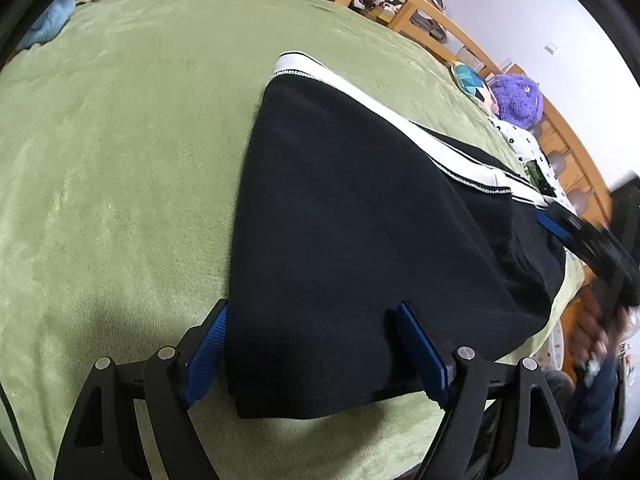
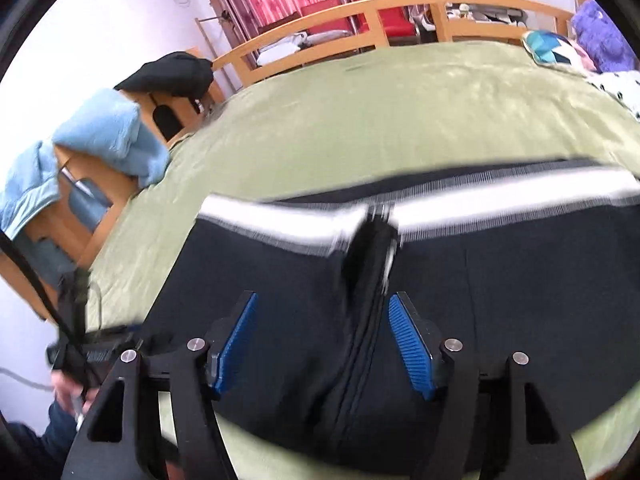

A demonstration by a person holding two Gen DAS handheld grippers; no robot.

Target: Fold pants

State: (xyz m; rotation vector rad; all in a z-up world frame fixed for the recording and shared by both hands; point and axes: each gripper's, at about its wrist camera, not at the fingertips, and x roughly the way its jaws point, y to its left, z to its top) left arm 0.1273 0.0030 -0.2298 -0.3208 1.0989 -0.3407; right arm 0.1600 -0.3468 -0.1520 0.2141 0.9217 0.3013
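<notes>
Dark navy pants with white side stripes lie folded on a green blanket. My left gripper is open, its blue pads on either side of the near corner of the pants, just above the cloth. In the right wrist view the pants fill the lower half, with the white stripes blurred by motion. My right gripper is open over the pants, with a seam running between its jaws. The right gripper also shows in the left wrist view, blurred, at the far right edge of the pants.
A wooden bed rail runs round the far side. A purple plush toy and a patterned cushion lie at the far corner. A light blue cloth and a black garment hang over furniture on the left.
</notes>
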